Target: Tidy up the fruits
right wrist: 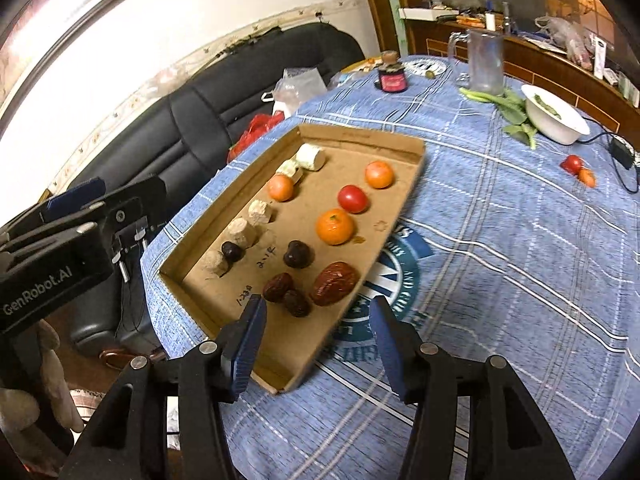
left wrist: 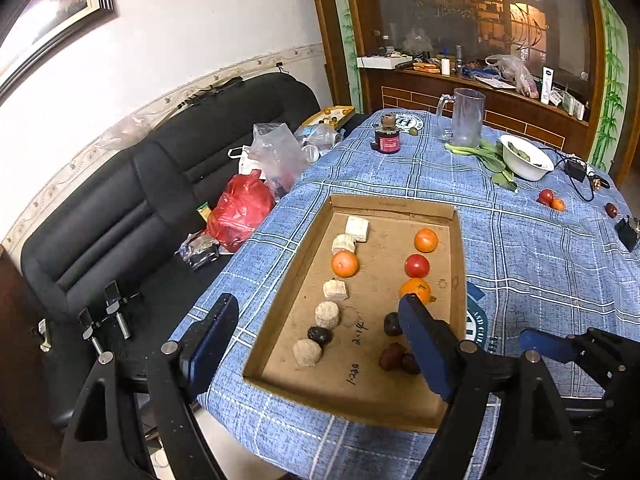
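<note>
Both your grippers hang spread and empty over the cardboard tray (right wrist: 224, 314): left gripper (left wrist: 320, 316), right gripper (right wrist: 318, 320). Oranges (right wrist: 335, 226), a tomato (right wrist: 352, 199) and dates (right wrist: 334, 283) sit inside the tray.

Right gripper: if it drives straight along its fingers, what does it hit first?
Most likely the big red date at the near end of the cardboard tray. The right gripper is open and empty. Depth is unclear, so it could land on the tray floor.

We read "GenRobot.AI" on the left gripper's black body (right wrist: 56, 280), handwritten "2.14" and "1.220" on the cardboard tray's floor (left wrist: 360, 356), a round teal emblem printed on the tablecloth (right wrist: 400, 276), lettering unreadable
</note>
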`<state>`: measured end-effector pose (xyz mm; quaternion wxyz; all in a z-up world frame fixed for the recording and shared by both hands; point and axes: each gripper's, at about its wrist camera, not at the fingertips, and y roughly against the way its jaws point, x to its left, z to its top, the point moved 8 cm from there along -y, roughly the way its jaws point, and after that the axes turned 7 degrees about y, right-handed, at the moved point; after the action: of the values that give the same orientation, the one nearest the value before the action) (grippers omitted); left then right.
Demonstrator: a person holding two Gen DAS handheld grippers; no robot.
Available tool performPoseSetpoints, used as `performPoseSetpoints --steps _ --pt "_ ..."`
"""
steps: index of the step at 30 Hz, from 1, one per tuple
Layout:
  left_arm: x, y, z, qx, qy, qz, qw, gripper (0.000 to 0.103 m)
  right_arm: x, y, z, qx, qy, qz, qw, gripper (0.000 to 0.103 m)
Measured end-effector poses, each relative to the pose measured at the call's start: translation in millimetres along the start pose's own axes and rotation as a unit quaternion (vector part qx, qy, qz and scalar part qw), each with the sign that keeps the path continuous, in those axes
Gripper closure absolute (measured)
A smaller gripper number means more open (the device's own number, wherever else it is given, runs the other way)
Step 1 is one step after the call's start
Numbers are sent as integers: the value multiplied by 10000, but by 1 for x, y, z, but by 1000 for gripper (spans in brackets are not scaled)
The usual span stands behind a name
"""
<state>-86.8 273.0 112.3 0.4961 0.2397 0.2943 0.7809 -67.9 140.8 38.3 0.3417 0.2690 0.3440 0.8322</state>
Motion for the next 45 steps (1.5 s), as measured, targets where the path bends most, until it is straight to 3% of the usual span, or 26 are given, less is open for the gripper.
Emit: performPoseSetpoints --steps 12,33,39,40,42,45 --pt "-16 20 -11 -46 -113 165 9998 21 -11 25 -8 -171 4 -81 9998 42" --pt "4 27 -19 -8 88 182 9998 21 12 27 -15 -143 213 -144 9996 40" --pt "19 42 -12 -382 294 321 9983 20 18 28 -14 -165 271 -159 9994 40" --pt "23 47 -9 -518 352 441 9971 18 19 28 -14 -163 280 -168 9993 40" --pt "31 63 -2 -863 460 677 9929 4 22 28 -13 -174 318 -174 9992 40" --pt "37 77 4 -1131 571 739 9892 0 26 28 -12 -183 362 -174 9990 40"
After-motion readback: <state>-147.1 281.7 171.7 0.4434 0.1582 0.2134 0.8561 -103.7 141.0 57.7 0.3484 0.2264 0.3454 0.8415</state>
